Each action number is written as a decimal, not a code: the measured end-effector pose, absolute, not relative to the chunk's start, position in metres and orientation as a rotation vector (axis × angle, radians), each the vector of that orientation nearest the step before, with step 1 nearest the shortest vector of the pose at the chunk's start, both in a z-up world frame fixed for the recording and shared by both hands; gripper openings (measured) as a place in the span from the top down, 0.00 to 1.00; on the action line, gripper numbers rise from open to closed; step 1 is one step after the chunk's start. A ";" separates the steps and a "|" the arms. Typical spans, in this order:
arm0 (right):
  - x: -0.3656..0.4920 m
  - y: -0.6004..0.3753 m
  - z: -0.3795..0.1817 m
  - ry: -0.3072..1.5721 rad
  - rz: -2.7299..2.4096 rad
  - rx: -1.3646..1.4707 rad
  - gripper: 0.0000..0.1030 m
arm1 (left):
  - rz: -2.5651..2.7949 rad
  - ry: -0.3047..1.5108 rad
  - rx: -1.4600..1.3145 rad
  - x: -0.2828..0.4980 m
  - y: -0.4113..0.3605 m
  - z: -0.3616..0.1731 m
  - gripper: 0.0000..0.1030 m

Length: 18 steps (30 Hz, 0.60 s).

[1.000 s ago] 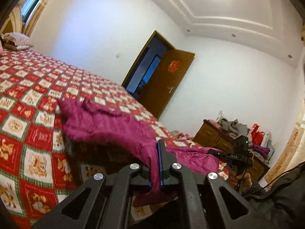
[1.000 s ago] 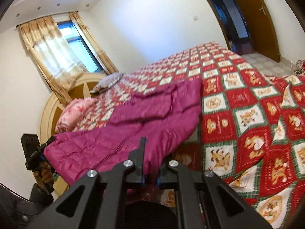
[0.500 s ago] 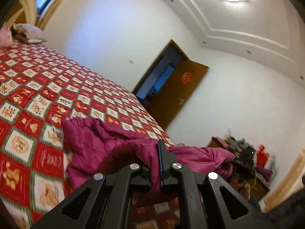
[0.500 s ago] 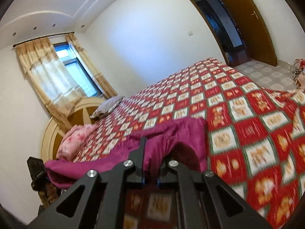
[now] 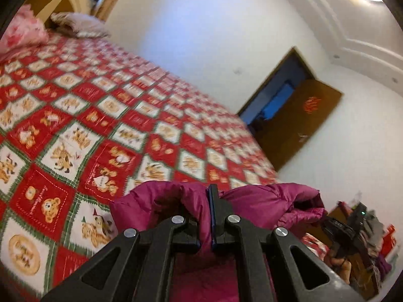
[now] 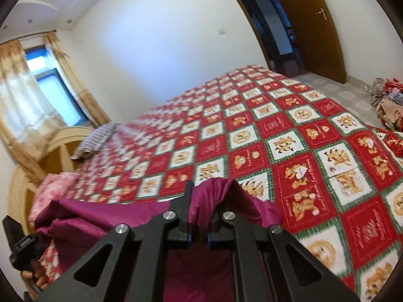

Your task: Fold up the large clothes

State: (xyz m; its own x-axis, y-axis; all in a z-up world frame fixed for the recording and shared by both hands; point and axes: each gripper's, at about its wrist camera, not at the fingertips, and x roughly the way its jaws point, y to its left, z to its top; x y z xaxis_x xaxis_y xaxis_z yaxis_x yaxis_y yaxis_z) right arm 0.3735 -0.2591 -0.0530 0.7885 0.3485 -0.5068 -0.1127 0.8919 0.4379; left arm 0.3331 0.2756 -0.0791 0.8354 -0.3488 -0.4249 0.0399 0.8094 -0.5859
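A magenta padded jacket (image 5: 267, 201) hangs between my two grippers above the near edge of the bed. My left gripper (image 5: 210, 201) is shut on a fold of it. In the right wrist view the jacket (image 6: 219, 196) drapes over my right gripper (image 6: 199, 201), which is shut on its edge. The cloth stretches left toward the other gripper (image 6: 22, 249), seen with the hand at the lower left. The right gripper also shows in the left wrist view (image 5: 345, 229) at the lower right. The jacket's lower part is hidden under the gripper bodies.
The bed has a red, white and green patterned quilt (image 5: 105, 115) (image 6: 302, 136). Pillows (image 5: 78, 25) lie by the cream headboard (image 6: 58, 151). A brown door (image 6: 314, 20) stands open. A dresser piled with clothes (image 5: 372, 231) and a clothes pile on the floor (image 6: 390, 100) are at the right.
Both grippers have lifted and swung forward over the bed with the jacket held. The jacket has come up off the quilt and bunched between them, baring more quilt ahead.
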 end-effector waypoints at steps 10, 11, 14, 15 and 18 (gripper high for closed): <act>0.428 -0.226 -0.131 0.711 0.008 0.242 0.67 | -0.107 0.835 -0.776 0.402 0.290 -0.175 0.94; 0.430 -0.225 -0.135 0.708 0.005 0.241 0.64 | -0.114 0.832 -0.782 0.401 0.290 -0.178 0.94; 0.436 -0.227 -0.146 0.723 0.011 0.257 0.63 | -0.132 0.817 -0.766 0.399 0.289 -0.186 0.94; 0.437 -0.228 -0.148 0.732 0.013 0.264 0.62 | -0.135 0.812 -0.764 0.399 0.289 -0.187 0.94; 0.440 -0.231 -0.153 0.755 0.022 0.283 0.61 | -0.147 0.796 -0.796 0.396 0.291 -0.191 0.94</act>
State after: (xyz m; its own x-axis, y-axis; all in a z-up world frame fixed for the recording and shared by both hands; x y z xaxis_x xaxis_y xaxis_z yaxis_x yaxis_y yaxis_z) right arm 0.4403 -0.2312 -0.1527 0.7301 0.1213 -0.6725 0.0812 0.9618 0.2616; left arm 0.3956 0.2909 -0.1909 0.7058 -0.4018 -0.5834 -0.1667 0.7062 -0.6881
